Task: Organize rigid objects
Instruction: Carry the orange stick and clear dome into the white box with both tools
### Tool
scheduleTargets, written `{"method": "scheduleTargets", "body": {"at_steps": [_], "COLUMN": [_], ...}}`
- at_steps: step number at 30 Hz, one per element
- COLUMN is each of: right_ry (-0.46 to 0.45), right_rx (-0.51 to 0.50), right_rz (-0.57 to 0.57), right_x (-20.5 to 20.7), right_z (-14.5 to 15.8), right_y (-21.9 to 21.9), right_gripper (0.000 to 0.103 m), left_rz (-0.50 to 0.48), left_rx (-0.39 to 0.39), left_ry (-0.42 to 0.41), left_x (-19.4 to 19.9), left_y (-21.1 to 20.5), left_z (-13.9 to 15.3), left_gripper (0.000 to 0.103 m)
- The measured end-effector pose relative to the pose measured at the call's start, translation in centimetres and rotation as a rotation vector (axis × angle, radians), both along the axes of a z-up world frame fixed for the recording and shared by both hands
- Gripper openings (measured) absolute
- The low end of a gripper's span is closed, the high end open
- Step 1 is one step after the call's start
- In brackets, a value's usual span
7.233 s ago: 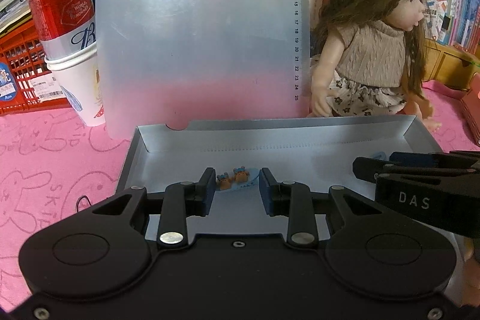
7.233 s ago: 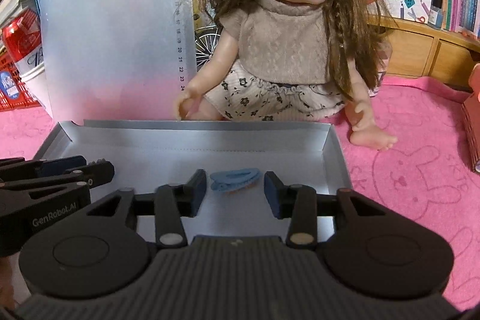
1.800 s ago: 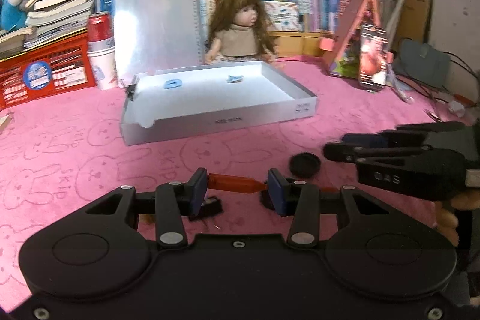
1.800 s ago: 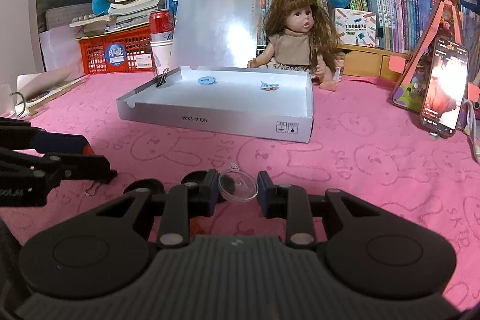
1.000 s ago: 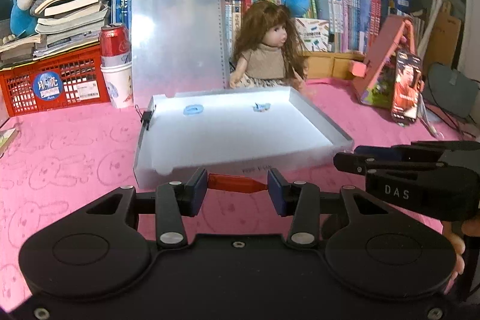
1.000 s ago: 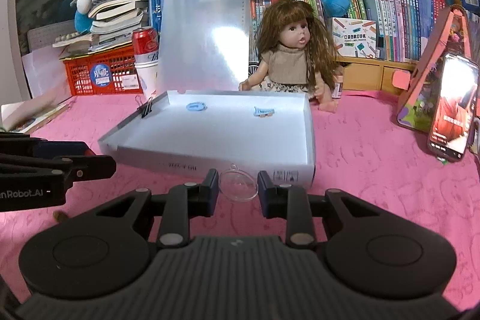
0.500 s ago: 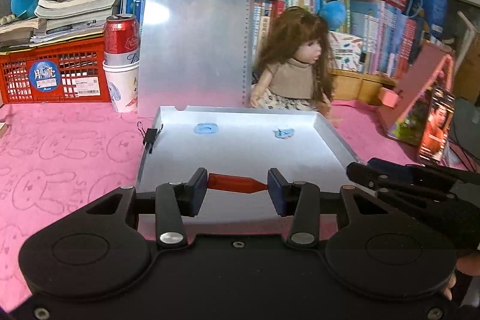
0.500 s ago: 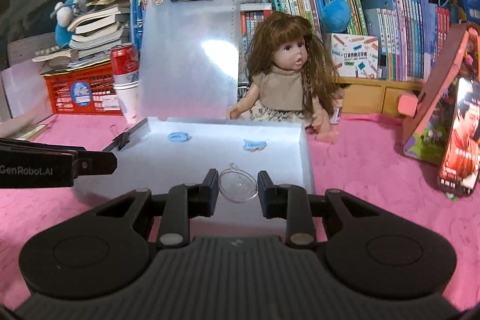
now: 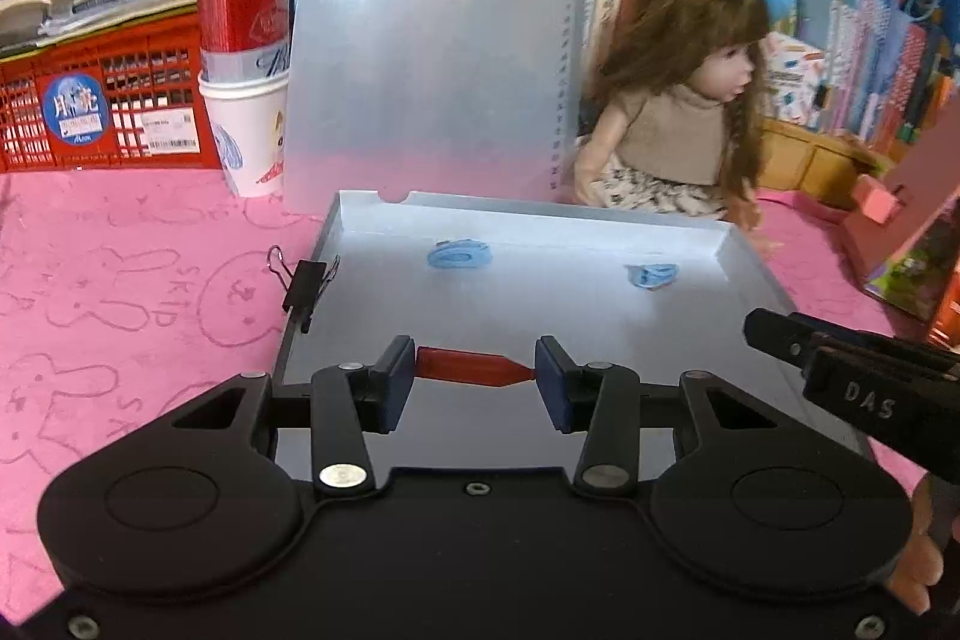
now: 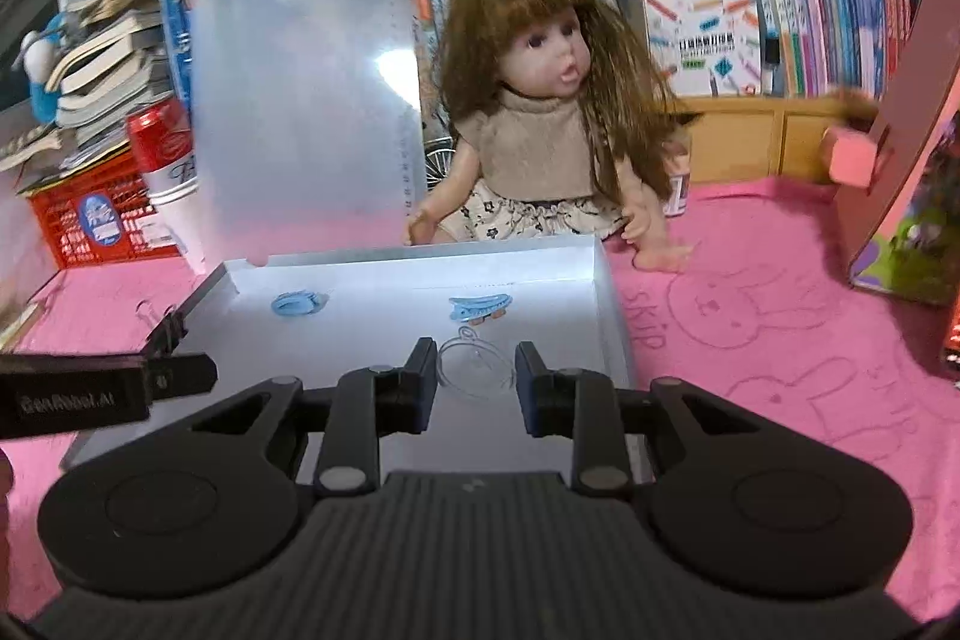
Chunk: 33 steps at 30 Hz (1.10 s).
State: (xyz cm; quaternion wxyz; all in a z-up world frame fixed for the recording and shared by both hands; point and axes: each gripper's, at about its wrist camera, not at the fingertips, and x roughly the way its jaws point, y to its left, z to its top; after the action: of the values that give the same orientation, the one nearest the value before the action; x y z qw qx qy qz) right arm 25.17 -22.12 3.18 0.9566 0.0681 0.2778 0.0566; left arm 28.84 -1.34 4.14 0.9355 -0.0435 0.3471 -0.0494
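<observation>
My left gripper [image 9: 475, 369] is shut on a small red pointed piece [image 9: 468, 365], held crosswise over the near part of the shallow white box [image 9: 750, 253]. My right gripper [image 10: 470, 363] is shut on a clear plastic half-sphere [image 10: 475, 363] over the near right part of the same box [image 10: 612, 292]. Two blue hair clips lie near the box's far wall: one on the left [image 9: 459, 254] [image 10: 297, 303], one on the right [image 9: 651, 275] [image 10: 478, 305]. The right gripper's body shows at the right of the left wrist view [image 9: 852, 376].
A black binder clip [image 9: 309, 283] grips the box's left wall. A translucent clipboard [image 9: 432, 40] stands behind the box beside a doll [image 10: 552, 124]. A red can in a paper cup [image 9: 243, 70] and a red crate [image 9: 78, 106] stand at the left. Pink cloth covers the table.
Both grippers have moved forward with their objects and now hang over the box's near part; the box, doll and clipboard look larger and closer.
</observation>
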Motion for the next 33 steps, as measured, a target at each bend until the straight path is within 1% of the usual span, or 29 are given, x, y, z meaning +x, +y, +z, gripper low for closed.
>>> {"method": "scheduleTargets", "body": {"at_steps": [5, 14, 20, 23, 26, 29, 31, 33], "right_ry": [0.027, 0.077, 0.132, 0.174, 0.194, 0.19, 0.185, 0.186], "right_rx": [0.018, 0.023, 0.03, 0.001, -0.01, -0.014, -0.002, 0.01], "right_rz": [-0.015, -0.025, -0.041, -0.047, -0.043, -0.041, -0.037, -0.038], "right_x": [2.5, 5.9, 7.5, 8.1, 8.6, 8.9, 9.1, 9.4], "right_z": [-0.8, -2.0, -2.7, -2.7, -2.6, -2.5, -2.5, -2.6], "right_y": [0.0, 0.2, -0.1, 0.0, 0.0, 0.0, 0.0, 0.0], "right_gripper": [0.033, 0.033, 0.033, 0.033, 0.033, 0.033, 0.033, 0.033], "left_rz": [0.033, 0.06, 0.038, 0.048, 0.056, 0.06, 0.063, 0.067], "left_rx": [0.015, 0.025, 0.032, 0.036, 0.035, 0.063, 0.053, 0.05], "left_ry": [0.001, 0.026, 0.004, 0.023, 0.029, 0.042, 0.065, 0.067], "left_x": [2.4, 5.5, 6.3, 6.7, 7.1, 7.4, 7.8, 8.0], "left_y": [-0.5, -0.8, -1.4, -1.5, -1.4, -1.4, -1.3, -1.1], "left_z": [-1.0, -2.1, -2.7, -3.1, -3.1, -3.3, -3.5, -3.6], "left_gripper": [0.042, 0.042, 0.042, 0.042, 0.042, 0.042, 0.042, 0.042]}}
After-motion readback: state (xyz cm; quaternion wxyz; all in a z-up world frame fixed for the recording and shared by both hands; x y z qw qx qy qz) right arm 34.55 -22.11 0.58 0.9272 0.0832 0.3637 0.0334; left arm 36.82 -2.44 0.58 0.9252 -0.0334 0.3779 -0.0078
